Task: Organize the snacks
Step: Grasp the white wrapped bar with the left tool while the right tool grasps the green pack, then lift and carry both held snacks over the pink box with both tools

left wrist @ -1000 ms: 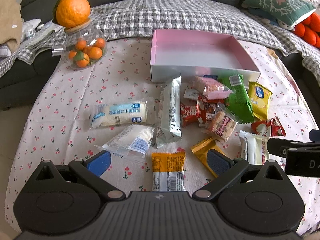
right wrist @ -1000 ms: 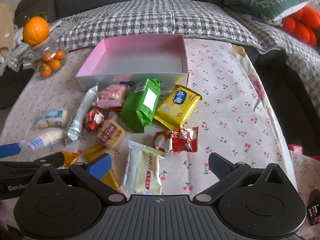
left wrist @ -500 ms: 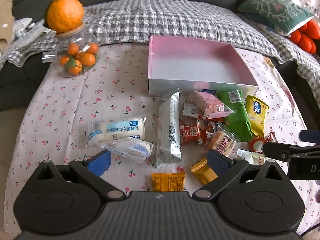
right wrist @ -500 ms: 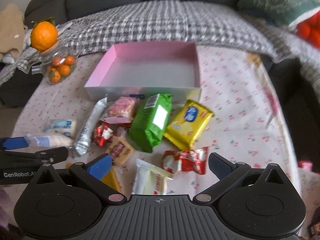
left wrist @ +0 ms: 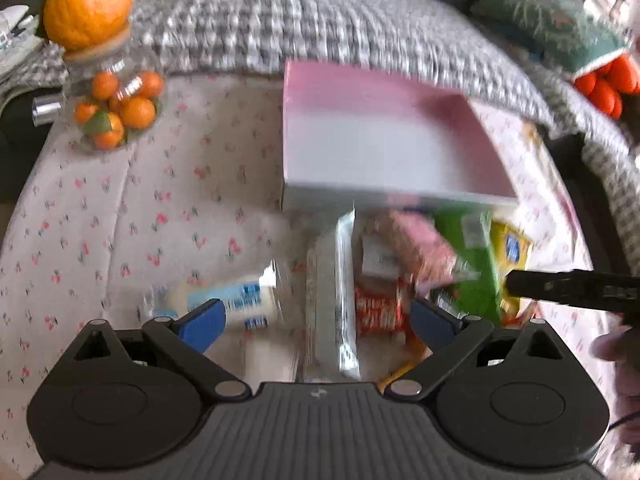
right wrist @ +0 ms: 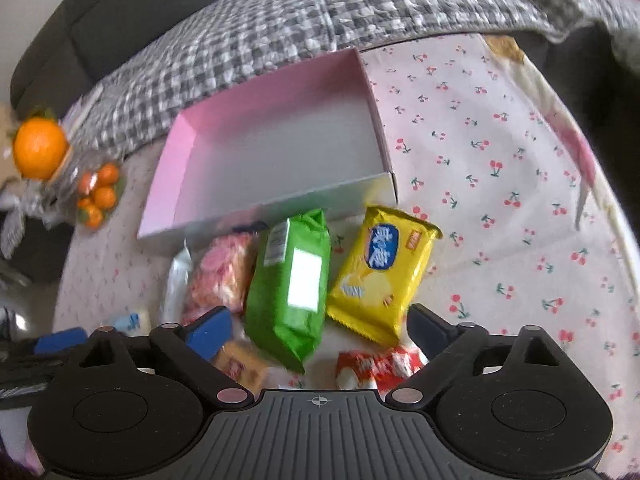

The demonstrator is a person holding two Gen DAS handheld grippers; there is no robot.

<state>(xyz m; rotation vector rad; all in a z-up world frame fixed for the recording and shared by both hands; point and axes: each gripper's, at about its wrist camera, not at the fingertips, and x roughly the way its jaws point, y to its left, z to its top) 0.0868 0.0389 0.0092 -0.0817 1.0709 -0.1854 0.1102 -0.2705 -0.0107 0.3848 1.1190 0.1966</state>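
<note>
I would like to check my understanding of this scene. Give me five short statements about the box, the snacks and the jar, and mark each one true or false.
1. The pink box holds several snacks. False: nothing lies inside it.
2. The green packet lies beside the yellow packet, in front of the box. True.
3. The glass jar contains small oranges, and a big orange sits on top of it. True.
4. The right gripper is clamped on the yellow packet. False: its jaws are closing but press on nothing; the green and yellow packets only lie ahead between them.
5. The tablecloth is plain blue. False: it is pale with small cherries.
</note>
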